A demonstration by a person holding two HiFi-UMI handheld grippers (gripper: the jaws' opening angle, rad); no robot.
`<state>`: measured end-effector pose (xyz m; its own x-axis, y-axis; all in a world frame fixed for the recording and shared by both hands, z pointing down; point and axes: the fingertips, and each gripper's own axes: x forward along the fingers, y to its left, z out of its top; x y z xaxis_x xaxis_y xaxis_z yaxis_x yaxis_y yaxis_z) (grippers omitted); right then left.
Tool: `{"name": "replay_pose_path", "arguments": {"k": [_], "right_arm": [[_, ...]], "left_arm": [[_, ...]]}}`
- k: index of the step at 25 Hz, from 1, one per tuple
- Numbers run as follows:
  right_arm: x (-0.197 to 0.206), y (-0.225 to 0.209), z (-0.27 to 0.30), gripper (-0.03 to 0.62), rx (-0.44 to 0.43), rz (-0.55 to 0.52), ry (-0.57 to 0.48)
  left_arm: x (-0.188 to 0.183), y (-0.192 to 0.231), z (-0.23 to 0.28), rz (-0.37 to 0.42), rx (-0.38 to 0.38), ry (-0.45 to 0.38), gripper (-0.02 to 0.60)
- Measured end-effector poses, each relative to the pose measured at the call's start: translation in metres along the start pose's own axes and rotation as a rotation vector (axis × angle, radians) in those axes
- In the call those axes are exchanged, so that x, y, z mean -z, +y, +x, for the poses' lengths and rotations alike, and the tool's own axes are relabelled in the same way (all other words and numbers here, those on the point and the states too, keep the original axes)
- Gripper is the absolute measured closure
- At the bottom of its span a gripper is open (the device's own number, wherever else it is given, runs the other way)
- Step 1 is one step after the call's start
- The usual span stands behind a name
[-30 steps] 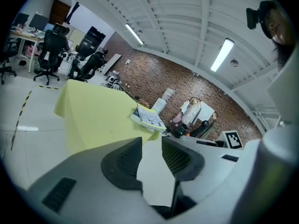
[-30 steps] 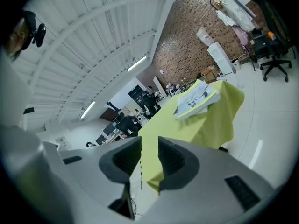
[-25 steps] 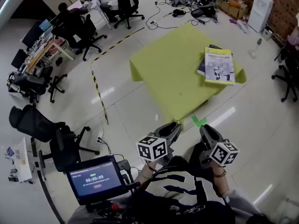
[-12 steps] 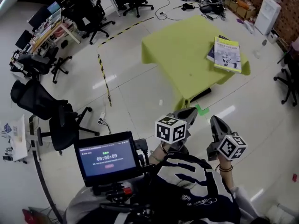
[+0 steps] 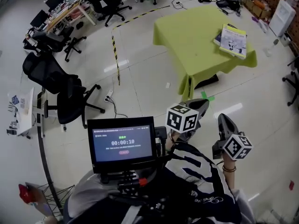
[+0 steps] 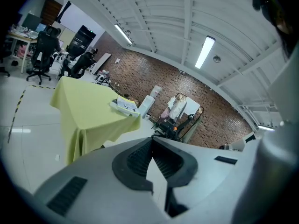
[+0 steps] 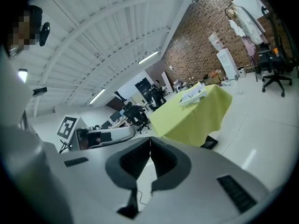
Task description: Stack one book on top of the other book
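While table (image 5: 187, 31) sits farther off, L gripper (image 6: 152, 139) & R gripper (image 7: 150, 139) now closed, empty.

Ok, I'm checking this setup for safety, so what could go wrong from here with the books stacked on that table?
1. The top book lies skewed on the lower book, close to a corner of the cloth-covered table; a bump there could probably slide both off.
2. A power strip and its cable lie loose on the floor, which looks like a trip hazard for anyone walking by.
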<state>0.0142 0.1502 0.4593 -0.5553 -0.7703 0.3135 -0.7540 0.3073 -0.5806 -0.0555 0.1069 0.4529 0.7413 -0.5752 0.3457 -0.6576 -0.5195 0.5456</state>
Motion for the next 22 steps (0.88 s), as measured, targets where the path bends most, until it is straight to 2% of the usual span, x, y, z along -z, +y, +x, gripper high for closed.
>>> {"name": "replay_pose_path", "arguments": {"k": [6,10,15,22], "right_arm": [[0.037,-0.002,-0.052,0.605,-0.054,-0.006,0.039],[0.064,0.001,-0.062,0.605,-0.109,0.022,0.081],[0.071,0.011,-0.072,0.605,-0.136,0.026,0.075],[0.049,0.001,-0.076,0.605,-0.089,0.032,0.018]], "left_arm": [[0.067,-0.050,-0.012,0.005,-0.027,0.051,0.577],[0.095,-0.065,-0.025,0.026,-0.069,0.071,0.577],[0.095,-0.070,-0.037,0.035,-0.095,0.055,0.577],[0.085,-0.074,-0.035,0.071,-0.082,0.040,0.577]]}}
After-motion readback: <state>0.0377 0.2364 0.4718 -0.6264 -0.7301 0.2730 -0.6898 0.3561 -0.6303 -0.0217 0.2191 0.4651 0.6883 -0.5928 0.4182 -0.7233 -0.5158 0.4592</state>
